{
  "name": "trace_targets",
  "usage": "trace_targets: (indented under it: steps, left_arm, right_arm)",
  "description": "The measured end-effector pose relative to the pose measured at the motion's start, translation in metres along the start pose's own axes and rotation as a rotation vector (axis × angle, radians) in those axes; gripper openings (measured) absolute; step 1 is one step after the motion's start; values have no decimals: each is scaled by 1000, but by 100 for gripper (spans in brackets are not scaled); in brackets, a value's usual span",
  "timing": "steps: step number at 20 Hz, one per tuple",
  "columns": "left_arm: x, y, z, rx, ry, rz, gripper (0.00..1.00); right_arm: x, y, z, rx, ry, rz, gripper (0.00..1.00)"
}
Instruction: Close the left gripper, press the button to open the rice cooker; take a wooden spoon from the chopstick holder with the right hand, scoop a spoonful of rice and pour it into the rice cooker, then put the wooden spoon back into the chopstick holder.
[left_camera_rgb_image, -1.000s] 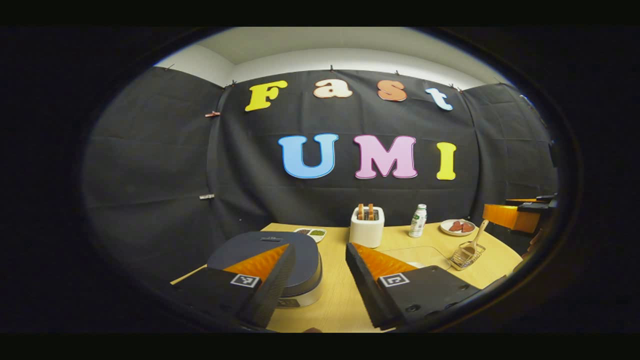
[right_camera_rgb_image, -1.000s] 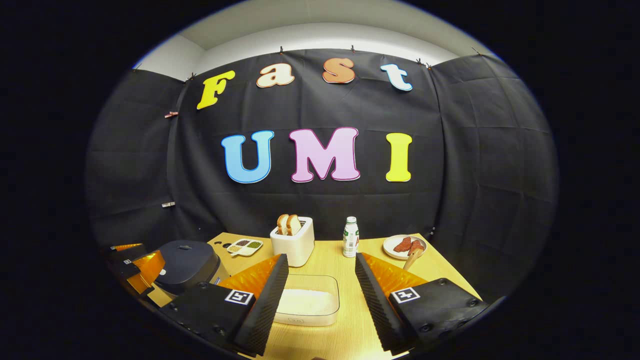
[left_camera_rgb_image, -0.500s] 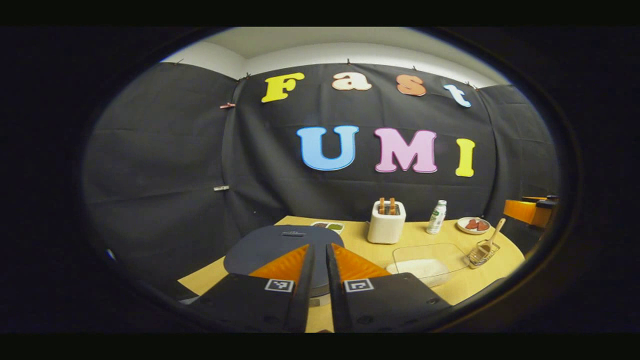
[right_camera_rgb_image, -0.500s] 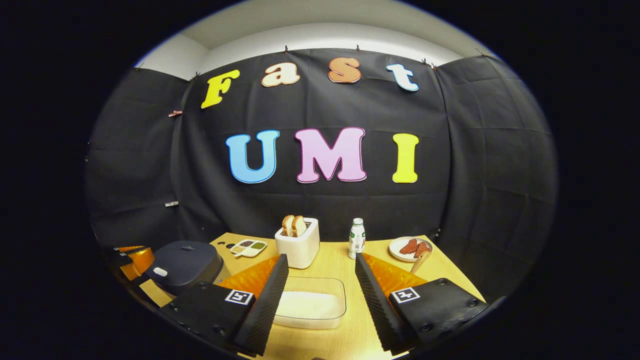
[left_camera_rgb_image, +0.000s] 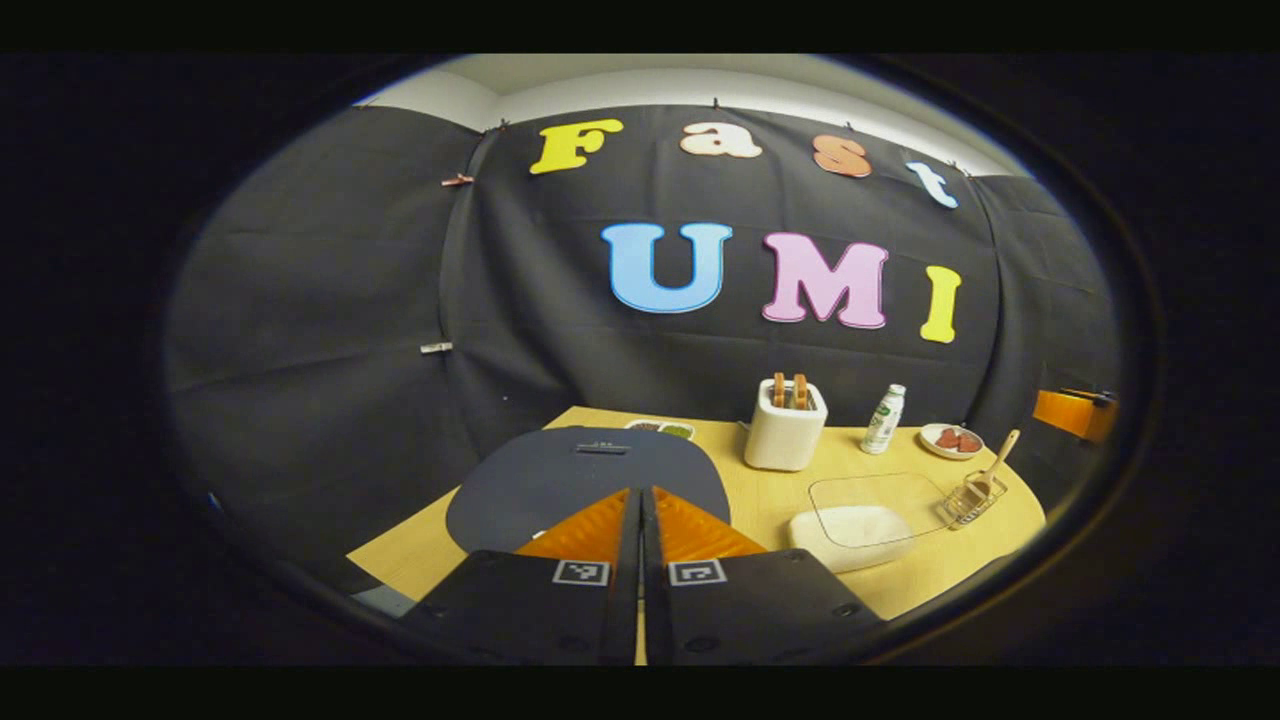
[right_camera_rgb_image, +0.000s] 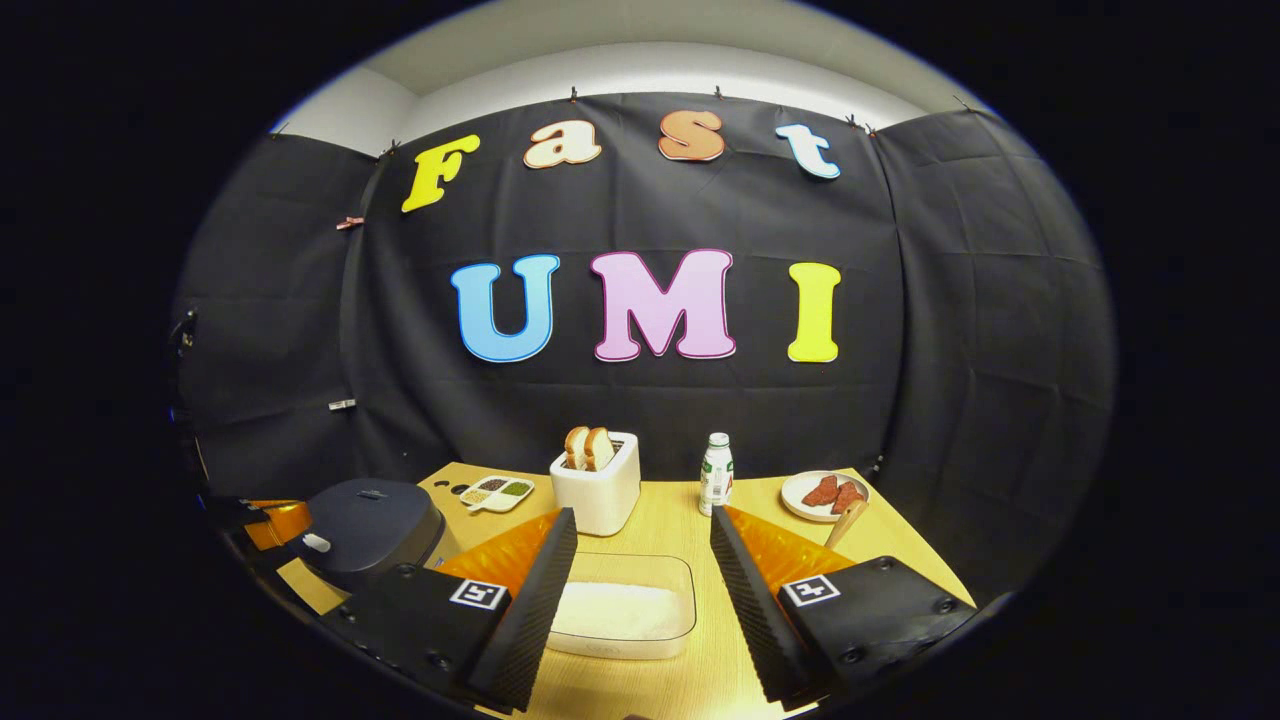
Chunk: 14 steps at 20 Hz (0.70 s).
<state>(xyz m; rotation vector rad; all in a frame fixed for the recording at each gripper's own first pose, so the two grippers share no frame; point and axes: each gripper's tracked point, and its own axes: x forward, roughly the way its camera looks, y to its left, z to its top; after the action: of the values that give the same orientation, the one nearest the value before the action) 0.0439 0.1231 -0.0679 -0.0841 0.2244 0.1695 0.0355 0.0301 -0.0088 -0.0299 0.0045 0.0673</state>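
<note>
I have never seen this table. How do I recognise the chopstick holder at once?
Start at the wooden table and find the clear rice container near its front. Just right of it, at the table's edge, stands the chopstick holder: a small wire basket, alone in having a wooden spoon sticking up from it.

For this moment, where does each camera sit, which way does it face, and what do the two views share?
Left gripper view: rides the shut left tool, above the closed rice cooker, facing the booth wall.
Right gripper view: rides the open right tool, aimed over the rice container.
Shared: rice cooker, rice container, toaster, bottle, plate.
</note>
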Motion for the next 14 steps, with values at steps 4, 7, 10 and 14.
trace_targets:
  steps: [4, 7, 10, 14]
  left_arm:
    - [12, 25, -12, -35, 36, 39, 6]
    - [16, 35, -23, -26, 67, 53, 6]
    - [21, 36, -32, -14, 99, 46, 6]
    - [28, 35, -42, -35, 129, 40, 6]
  right_arm:
    - [3, -2, -2, 0, 4, -10, 84]
    - [4, -3, -4, 1, 10, -15, 84]
    - [6, -3, -6, 0, 15, -20, 84]
    - [7, -3, -6, 3, 17, -25, 84]
